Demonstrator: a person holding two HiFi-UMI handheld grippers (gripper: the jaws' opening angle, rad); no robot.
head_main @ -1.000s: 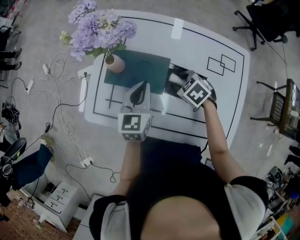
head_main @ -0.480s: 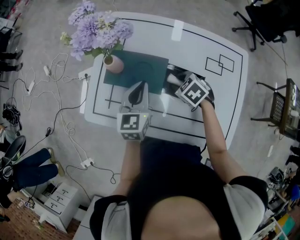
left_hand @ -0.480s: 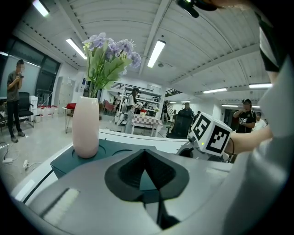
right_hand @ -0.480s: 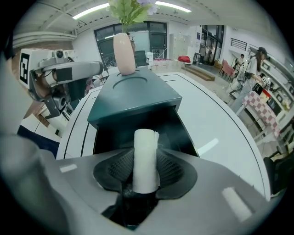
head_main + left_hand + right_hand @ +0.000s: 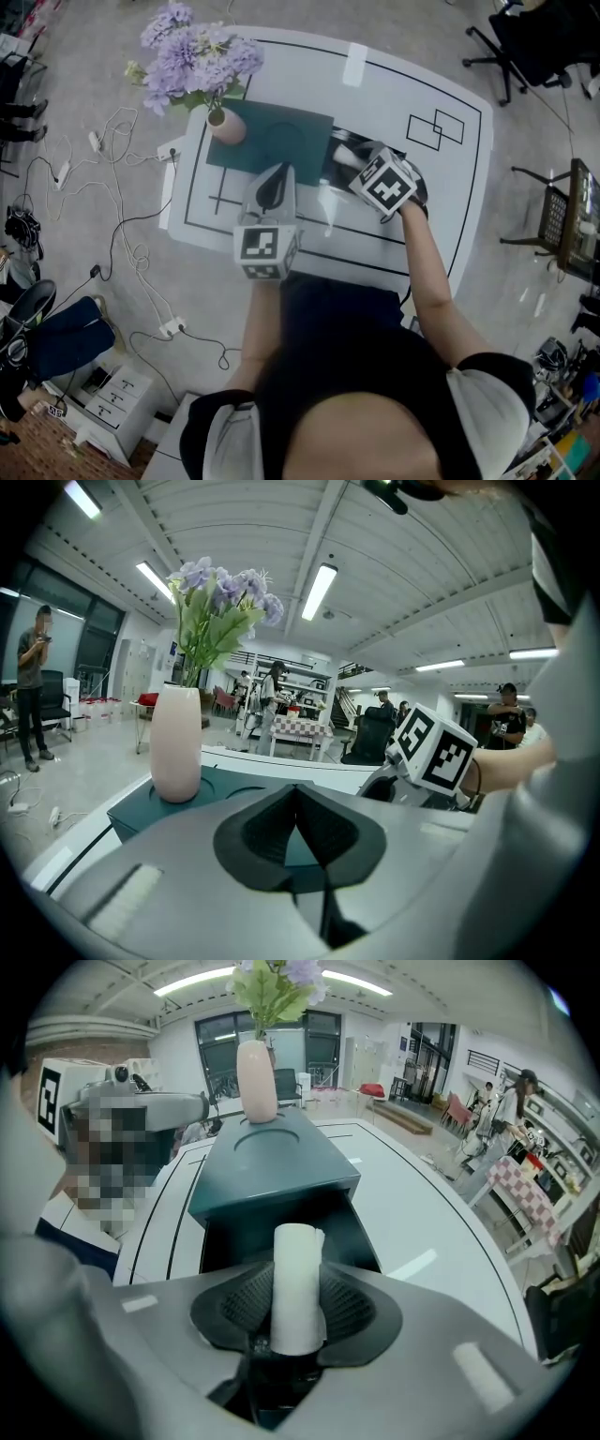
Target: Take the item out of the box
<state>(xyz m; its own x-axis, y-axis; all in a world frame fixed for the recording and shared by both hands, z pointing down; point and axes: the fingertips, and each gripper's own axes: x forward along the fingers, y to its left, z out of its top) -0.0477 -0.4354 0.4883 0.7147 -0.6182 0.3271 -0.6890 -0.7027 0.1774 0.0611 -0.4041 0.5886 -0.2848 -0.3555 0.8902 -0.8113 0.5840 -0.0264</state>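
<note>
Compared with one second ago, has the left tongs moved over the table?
No. The left tongs stays in the same place against the near edge of the green box.

Open-plan office or lab hall is shown. A grey concrete floor [image 5: 412, 28] is strewn with white cables [image 5: 141, 258] and a power strip [image 5: 173, 326]. Black office chairs [image 5: 530, 42] and a small drawer unit [image 5: 117, 394] are placed around a white surface [image 5: 450, 216] marked with black lines. Long ceiling strip lights [image 5: 319, 591], glass-fronted rooms [image 5: 323, 1040], further tables [image 5: 298, 728] and standing people [image 5: 33, 682] are seen in the gripper views.
</note>
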